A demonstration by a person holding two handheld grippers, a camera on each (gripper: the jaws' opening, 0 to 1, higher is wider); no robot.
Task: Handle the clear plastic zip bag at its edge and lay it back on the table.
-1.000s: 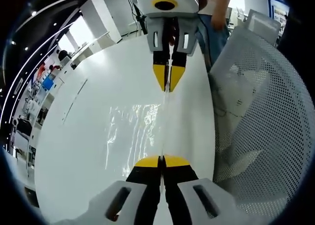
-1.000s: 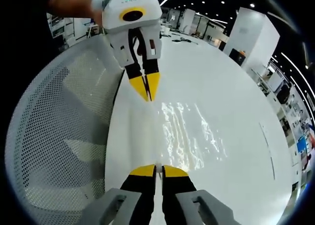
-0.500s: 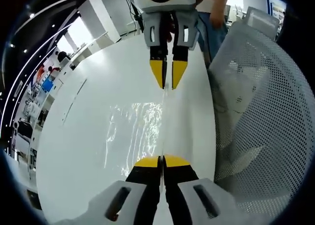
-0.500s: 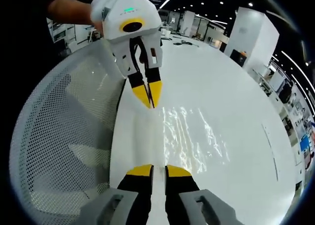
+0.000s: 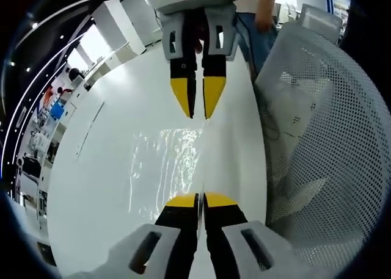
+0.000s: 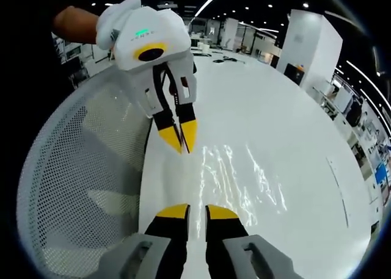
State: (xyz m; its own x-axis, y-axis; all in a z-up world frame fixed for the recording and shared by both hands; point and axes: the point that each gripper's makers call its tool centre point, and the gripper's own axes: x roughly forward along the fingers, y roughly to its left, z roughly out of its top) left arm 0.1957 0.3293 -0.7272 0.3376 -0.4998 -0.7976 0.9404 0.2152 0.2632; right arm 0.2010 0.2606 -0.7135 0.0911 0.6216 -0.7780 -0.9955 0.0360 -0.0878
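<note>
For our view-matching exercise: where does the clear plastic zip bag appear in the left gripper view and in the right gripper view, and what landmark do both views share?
Left gripper view: the clear plastic zip bag lies centre-left on the white table, between the left gripper below and the right gripper above.
Right gripper view: the bag lies right of centre, beyond the right gripper, with the left gripper above.
Shared landmark: the white mesh chair back.

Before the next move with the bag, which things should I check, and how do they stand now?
1. Left gripper shut on the bag edge: ok.
2. Right gripper fingers open, off the bag: ok.
3. Bag down on the table: ok, its wrinkles glint on the top.
4. Bag fully flat: cannot tell.
5. Bag away from the table edge by the mesh chair: cannot tell.
</note>
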